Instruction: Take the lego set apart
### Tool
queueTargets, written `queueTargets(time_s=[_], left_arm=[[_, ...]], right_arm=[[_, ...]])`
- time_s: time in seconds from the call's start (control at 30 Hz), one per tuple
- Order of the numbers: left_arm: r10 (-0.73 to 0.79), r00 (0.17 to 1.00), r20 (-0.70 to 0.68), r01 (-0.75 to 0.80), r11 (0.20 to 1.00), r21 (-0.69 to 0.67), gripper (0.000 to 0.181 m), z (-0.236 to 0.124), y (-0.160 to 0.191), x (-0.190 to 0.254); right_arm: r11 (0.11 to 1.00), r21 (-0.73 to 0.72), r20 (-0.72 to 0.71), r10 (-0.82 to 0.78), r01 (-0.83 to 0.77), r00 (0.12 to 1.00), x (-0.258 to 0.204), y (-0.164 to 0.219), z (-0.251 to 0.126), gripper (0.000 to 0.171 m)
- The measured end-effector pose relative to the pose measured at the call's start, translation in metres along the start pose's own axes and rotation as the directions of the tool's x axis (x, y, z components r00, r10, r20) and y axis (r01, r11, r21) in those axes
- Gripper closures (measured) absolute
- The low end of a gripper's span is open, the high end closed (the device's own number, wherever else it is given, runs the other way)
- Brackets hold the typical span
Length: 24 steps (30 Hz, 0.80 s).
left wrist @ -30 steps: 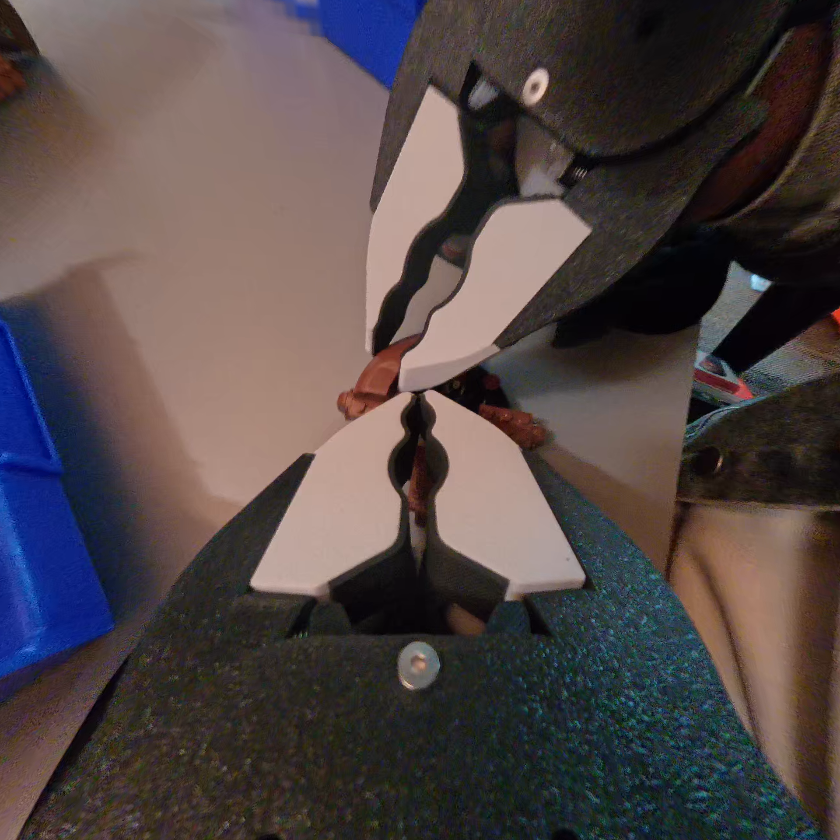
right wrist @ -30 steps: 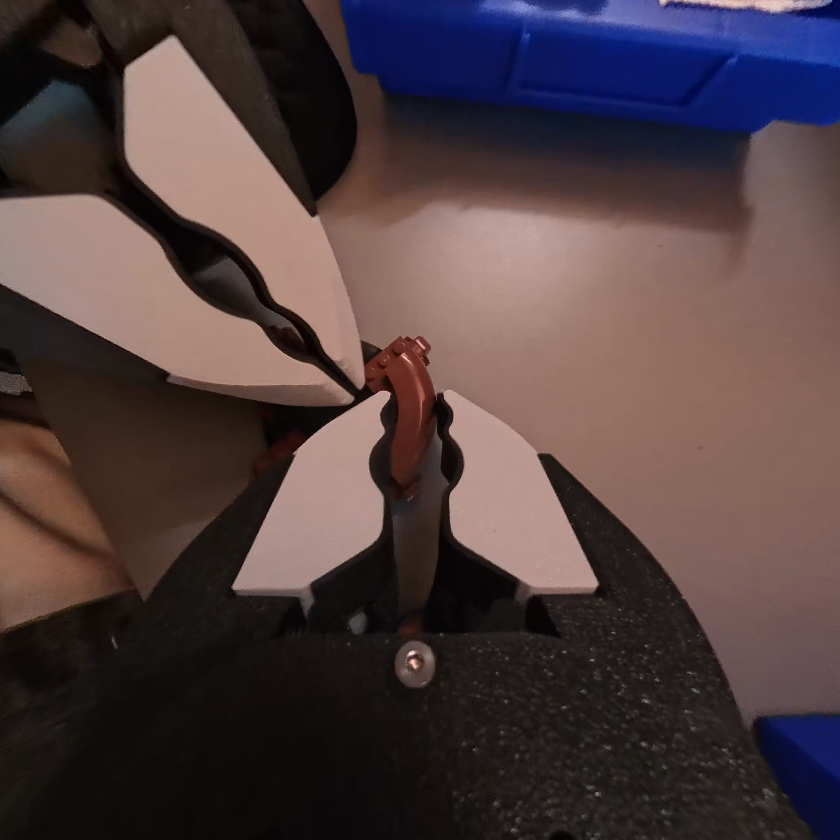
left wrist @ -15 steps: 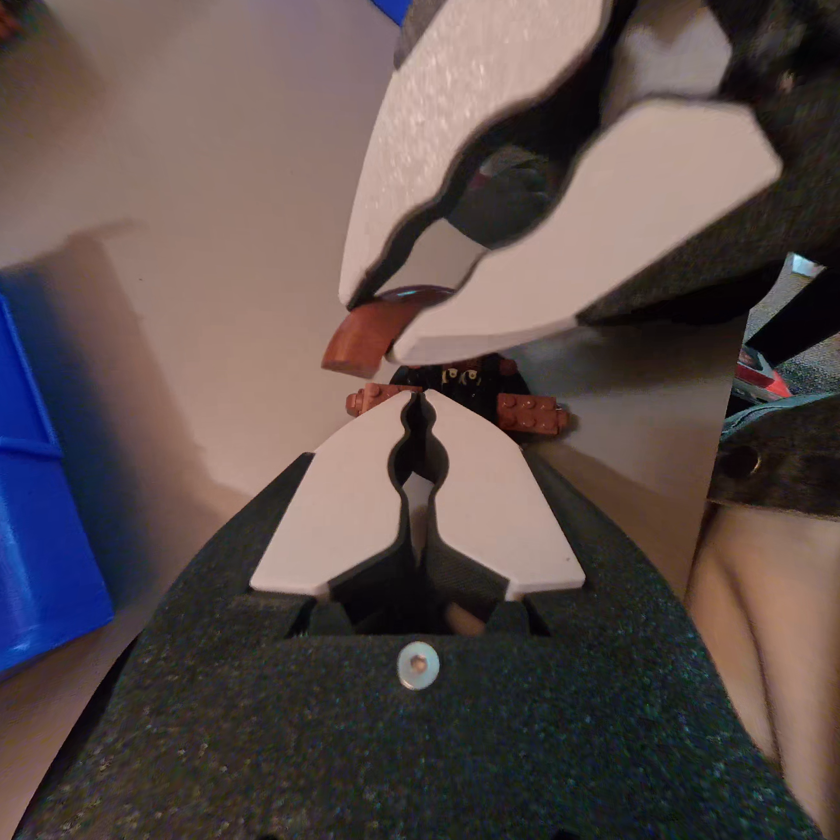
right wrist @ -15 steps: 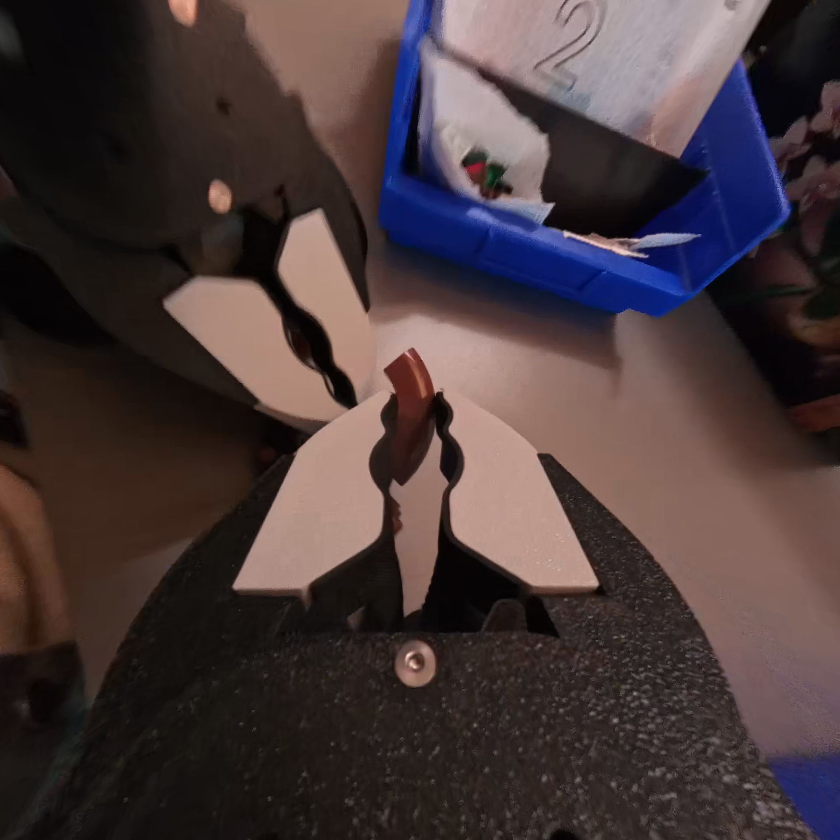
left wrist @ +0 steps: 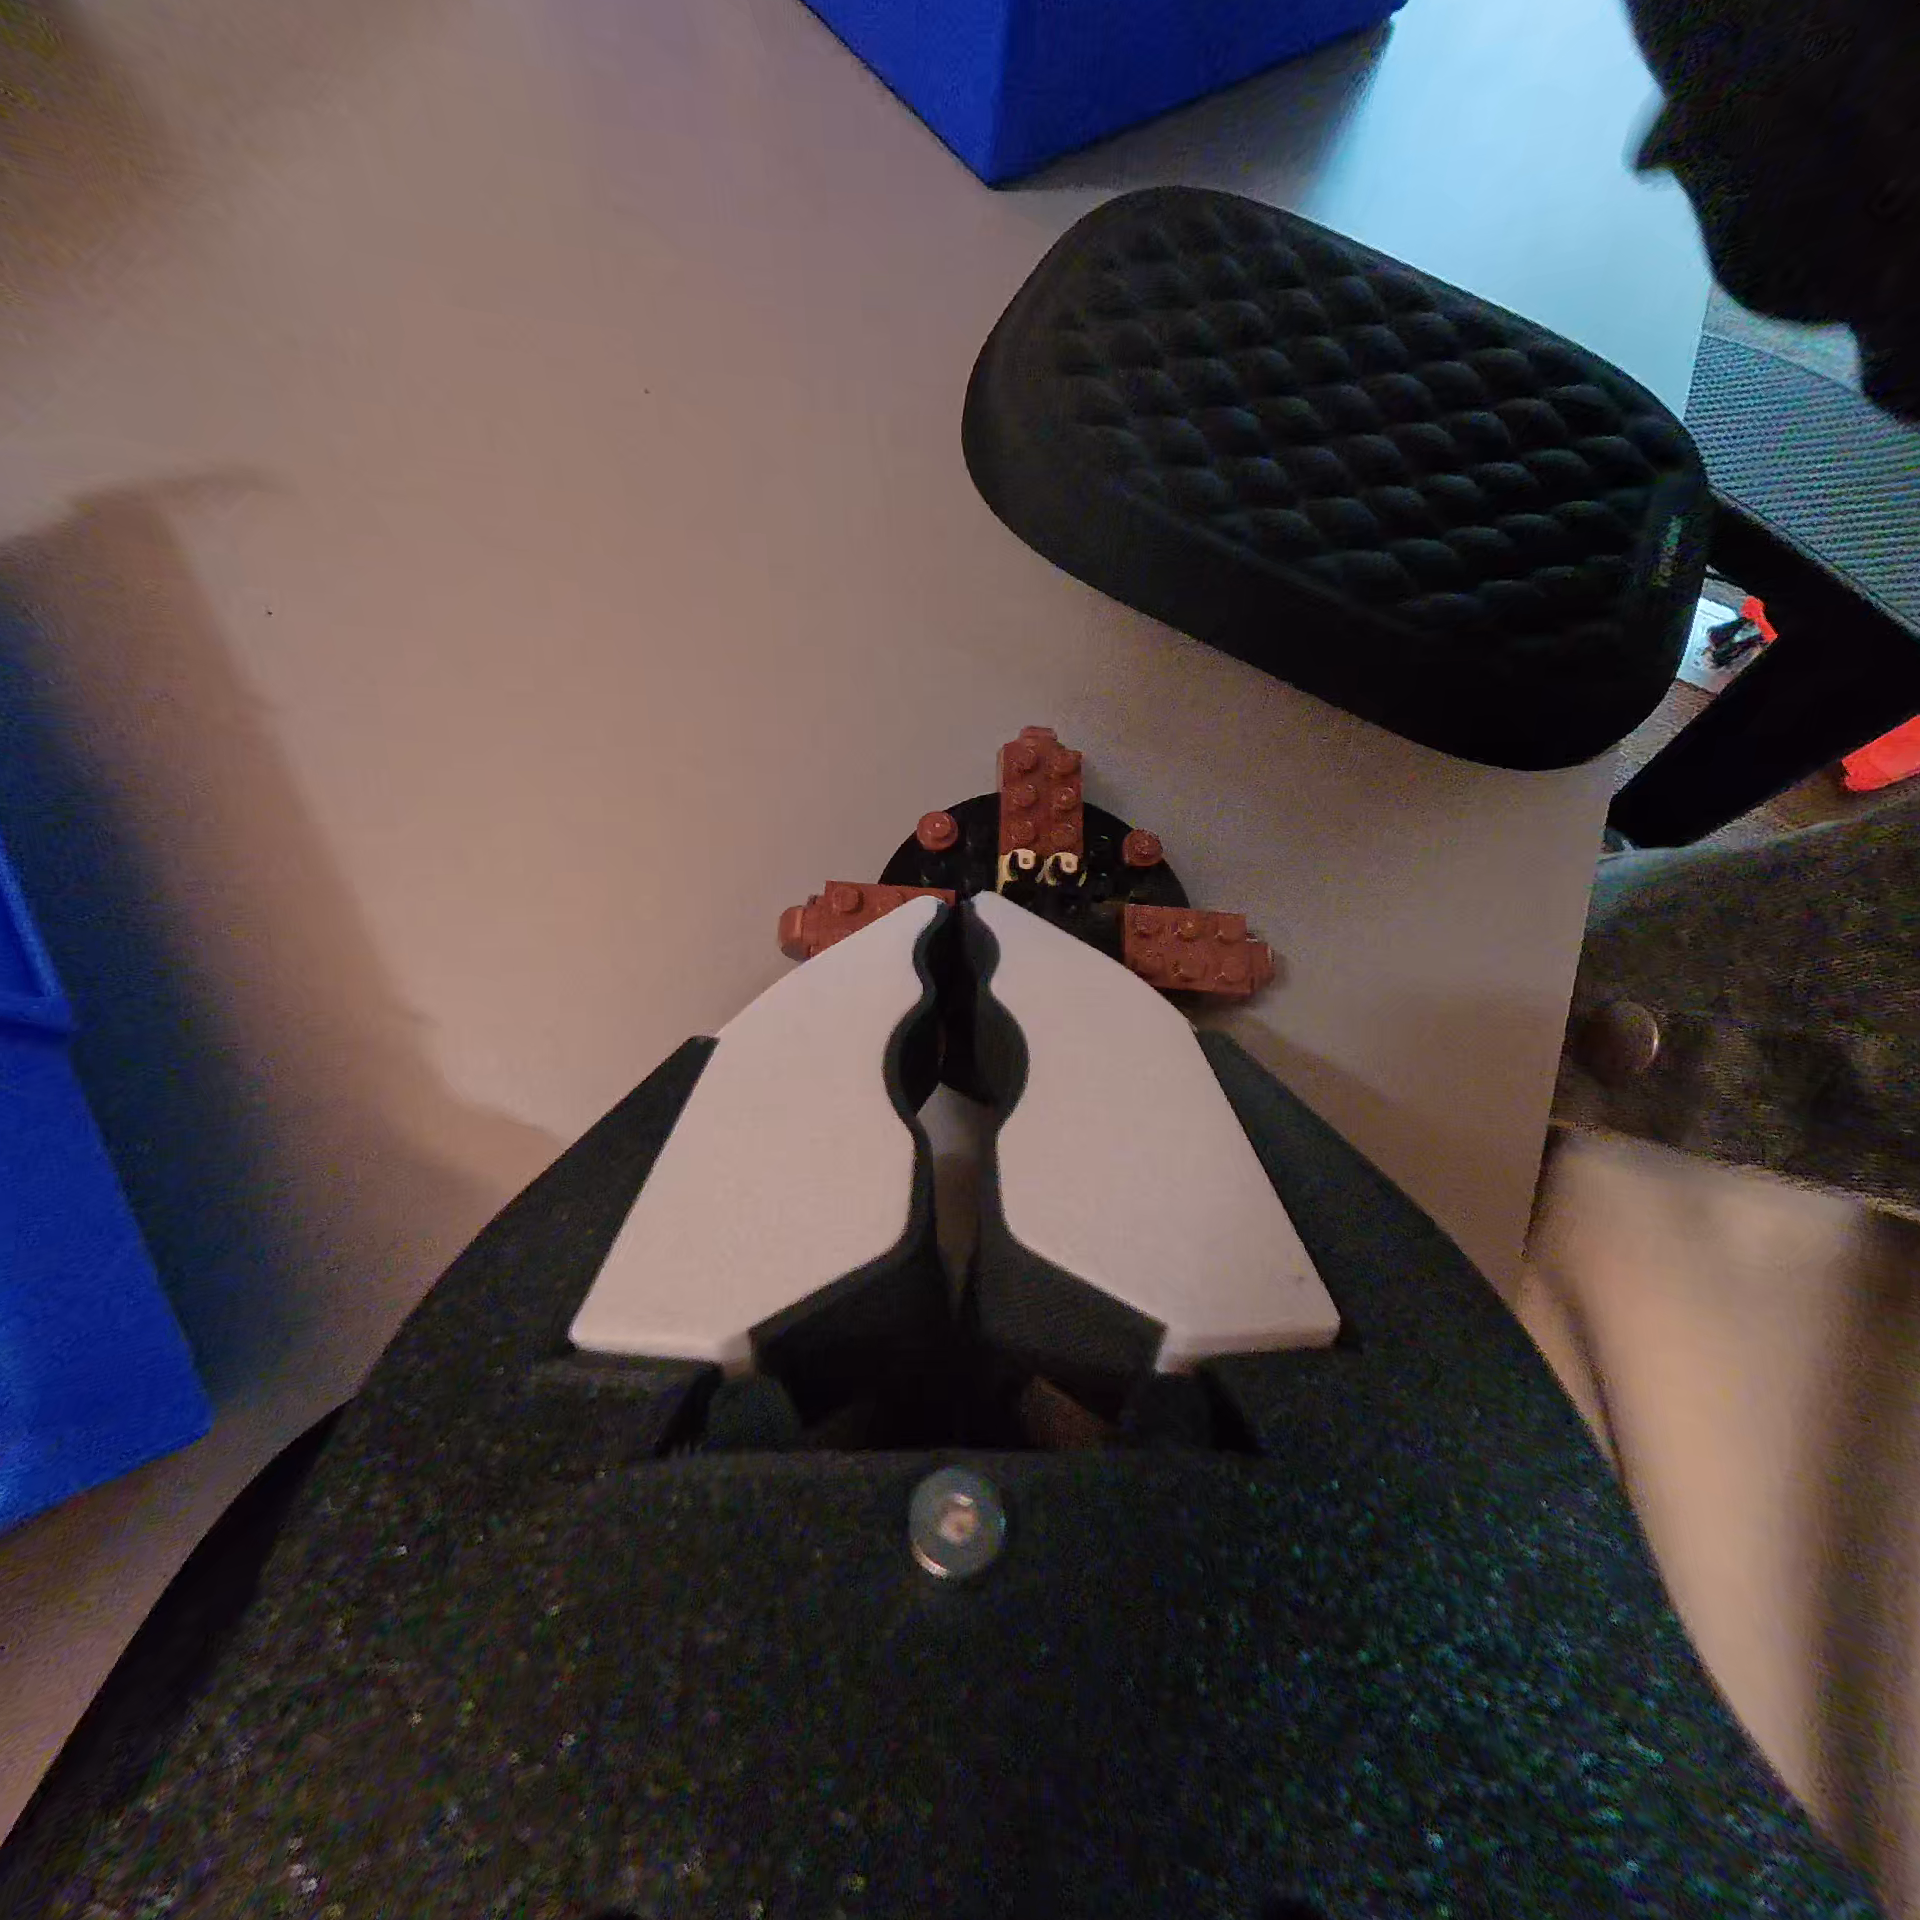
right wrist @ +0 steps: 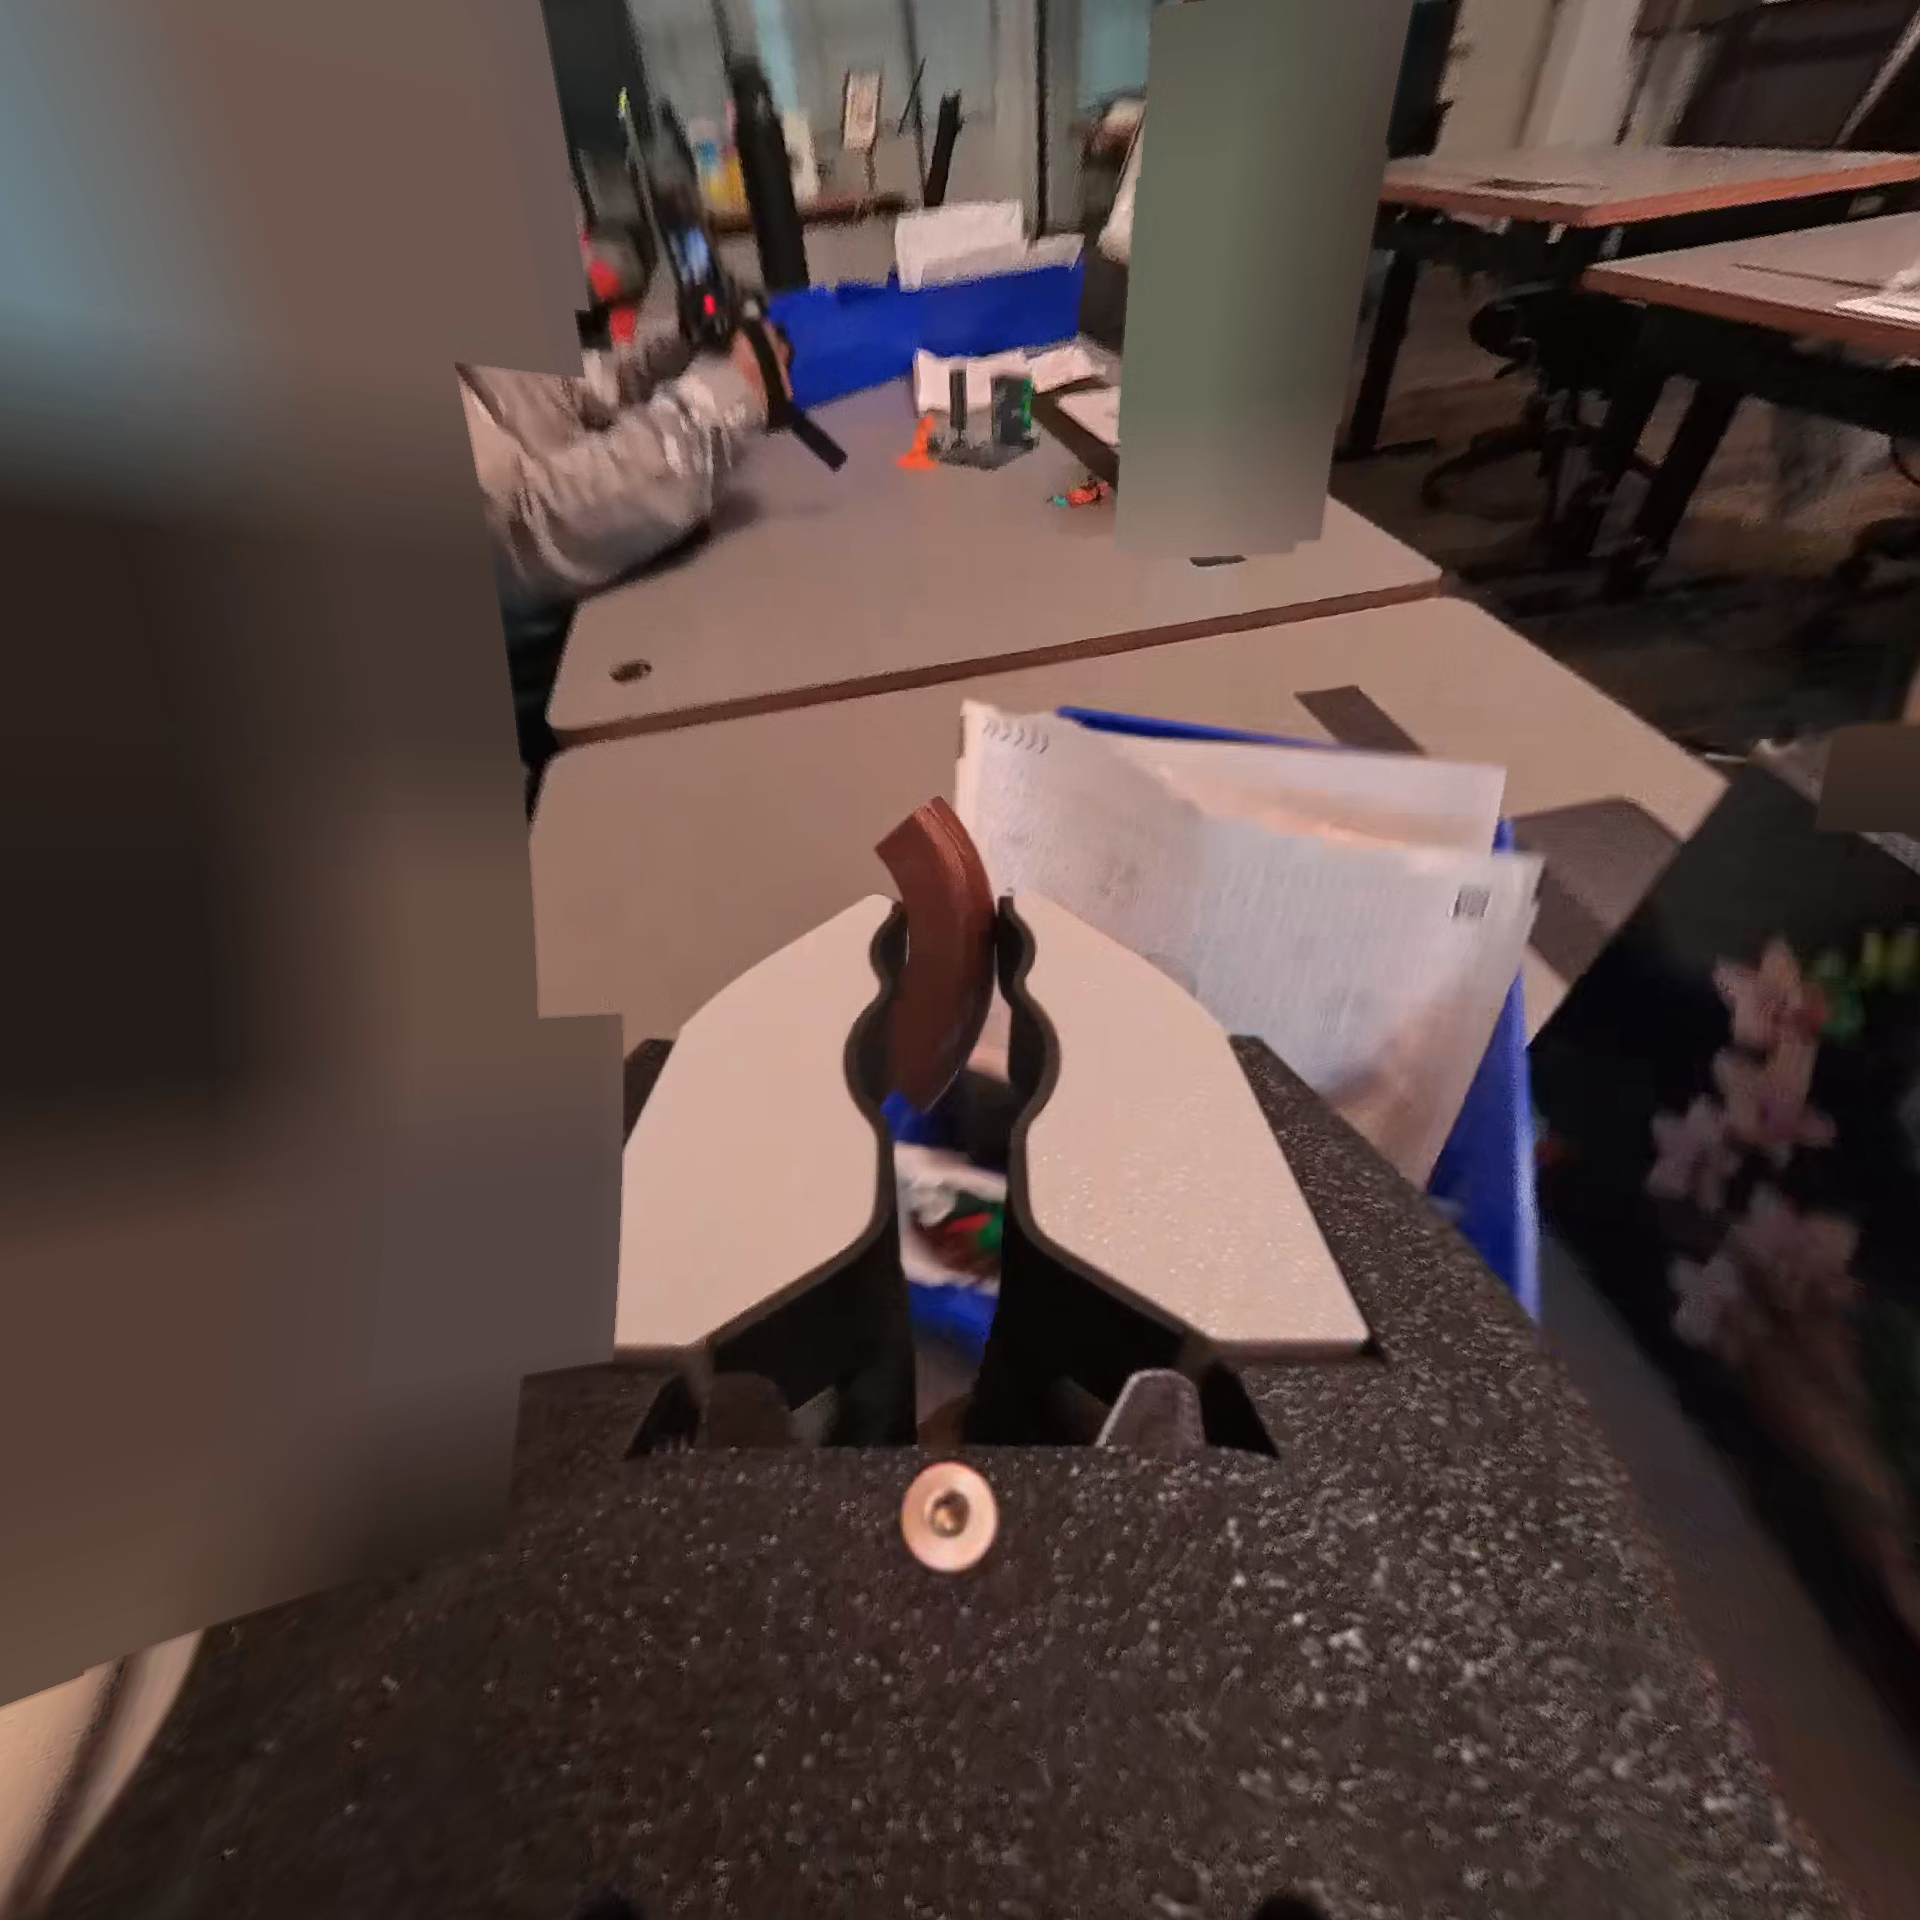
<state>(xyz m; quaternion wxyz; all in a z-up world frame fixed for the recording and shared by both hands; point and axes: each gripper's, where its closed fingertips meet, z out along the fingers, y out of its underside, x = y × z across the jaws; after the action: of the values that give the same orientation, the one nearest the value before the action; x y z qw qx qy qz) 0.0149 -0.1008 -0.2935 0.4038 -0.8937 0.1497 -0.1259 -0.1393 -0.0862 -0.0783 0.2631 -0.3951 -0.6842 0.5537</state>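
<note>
The lego set (left wrist: pixel 1039 821) is a black round base with brown bricks sticking out left, right and far, lying near the table's edge. My left gripper (left wrist: pixel 956 912) is shut, its tips at the near rim of the base, and seems to pinch it; the contact is hidden by the fingers. My right gripper (right wrist: pixel 951 914) is shut on a curved brown lego piece (right wrist: pixel 935 935), held up in the air above a blue bin (right wrist: pixel 1475 1174) that holds clear bags and paper (right wrist: pixel 1247 883). The set does not show in the right wrist view.
A black padded chair armrest (left wrist: pixel 1351 468) sits just past the table edge behind the set. Blue bins stand at the far side (left wrist: pixel 1039 73) and at the left (left wrist: pixel 62 1143). A person's arm (left wrist: pixel 1714 1403) is at the right. Another table with small objects (right wrist: pixel 977 436) lies beyond. Left tips to right tips: about 25 cm.
My right gripper pulled the curved brown piece off the set, lifted away out of the left view and swung over the blue bin. My left gripper stayed shut at the set.
</note>
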Motion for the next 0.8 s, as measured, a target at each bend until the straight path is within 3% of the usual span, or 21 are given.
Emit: queueTargets(time_s=[0.17, 0.33, 0.6, 0.7, 0.8], left_arm=[[0.012, 1.000, 0.002, -0.012, 1.000, 0.014, 0.181, -0.002, -0.001, 0.001], [0.000, 1.000, -0.020, 0.001, 1.000, 0.028, 0.180, -0.003, -0.003, 0.002], [-0.008, 0.999, -0.033, 0.010, 0.999, 0.046, 0.179, -0.005, -0.005, 0.002], [-0.032, 0.998, -0.057, 0.038, 0.994, 0.105, 0.178, -0.011, -0.011, 0.002], [-0.092, 0.990, -0.107, 0.113, 0.970, 0.213, 0.176, -0.025, -0.023, -0.001]], right_arm=[[0.961, -0.218, -0.013, -0.176, 0.169, 0.984, 0.066, -0.010, 0.098, 0.155], [0.904, -0.427, 0.012, -0.003, 0.007, 1.000, 0.101, 0.017, 0.145, 0.153], [0.914, -0.406, 0.008, 0.015, -0.010, 1.000, 0.095, 0.009, 0.125, 0.127], [0.946, -0.323, 0.051, 0.002, 0.015, 0.999, 0.059, 0.001, 0.094, 0.127], [0.947, -0.315, 0.068, -0.033, 0.053, 0.997, 0.011, 0.027, 0.045, 0.129]])
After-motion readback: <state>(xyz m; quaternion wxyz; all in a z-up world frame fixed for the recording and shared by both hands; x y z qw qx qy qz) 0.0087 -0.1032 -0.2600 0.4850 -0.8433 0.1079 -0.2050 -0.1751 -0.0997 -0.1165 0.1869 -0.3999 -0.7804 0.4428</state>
